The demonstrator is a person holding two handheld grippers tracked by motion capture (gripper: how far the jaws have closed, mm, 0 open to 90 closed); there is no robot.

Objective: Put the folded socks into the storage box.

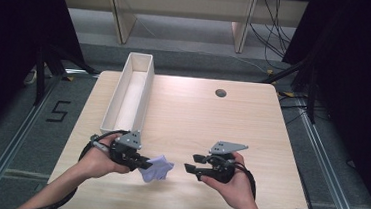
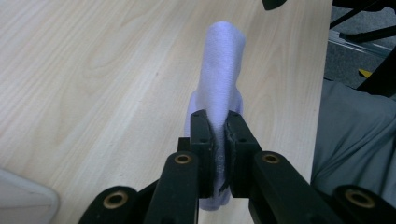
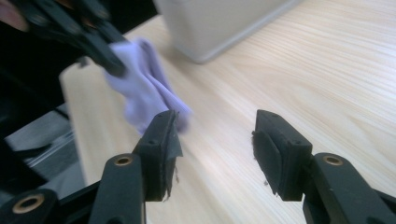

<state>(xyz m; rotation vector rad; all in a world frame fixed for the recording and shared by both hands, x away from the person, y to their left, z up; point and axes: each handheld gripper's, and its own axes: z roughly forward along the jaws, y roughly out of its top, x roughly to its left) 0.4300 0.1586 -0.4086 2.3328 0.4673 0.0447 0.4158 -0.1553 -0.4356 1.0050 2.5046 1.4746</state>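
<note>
A small lilac cloth (image 1: 159,168) hangs bunched just above the near left part of the wooden table (image 1: 212,126). My left gripper (image 1: 144,164) is shut on its left end. In the left gripper view the pads (image 2: 203,135) pinch a fold of the cloth (image 2: 222,60), which stretches away from the gripper (image 2: 219,133). My right gripper (image 1: 191,164) is a short way to the right of the cloth and points at it. Its jaws stand open with nothing between them (image 3: 212,135). From there the cloth (image 3: 144,91) sits beyond the left jaw, held by the other gripper (image 3: 112,63).
A long, narrow, open white box (image 1: 148,89) lies on the left half of the table, running from mid-table to the far edge; its near end (image 3: 215,23) is close behind the cloth. A round cable hole (image 1: 220,92) sits far right of centre.
</note>
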